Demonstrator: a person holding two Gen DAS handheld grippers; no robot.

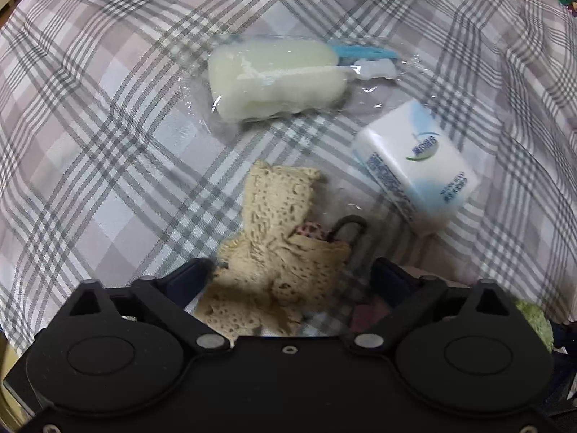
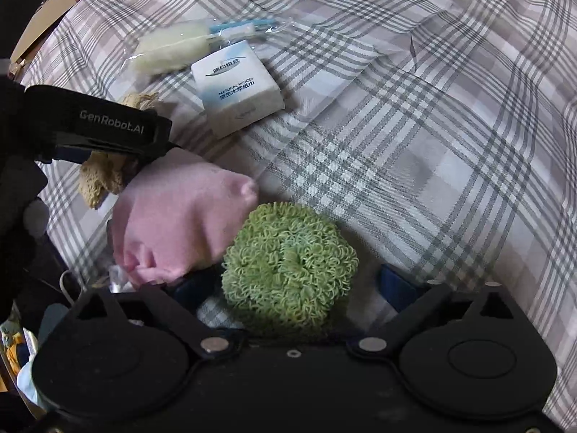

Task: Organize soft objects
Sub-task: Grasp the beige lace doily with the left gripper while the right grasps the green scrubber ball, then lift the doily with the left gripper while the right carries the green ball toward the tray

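A beige lace cloth (image 1: 277, 249) lies on the checked sheet between the wide-apart fingers of my left gripper (image 1: 292, 274), which is open over it. The cloth also shows in the right wrist view (image 2: 101, 180) under the left gripper's body (image 2: 108, 126). A green loopy scrubber ball (image 2: 288, 263) sits between the spread fingers of my right gripper (image 2: 288, 285), which is open. A pink cloth bundle (image 2: 180, 216) lies just left of the ball, touching it.
A bagged white sponge brush with blue handles (image 1: 277, 79) lies at the far middle, also in the right wrist view (image 2: 173, 50). A white tissue pack (image 1: 418, 166) lies to its right (image 2: 238, 86). The checked sheet (image 2: 432, 144) spreads to the right. Cardboard boxes (image 2: 43, 25) stand beyond its left edge.
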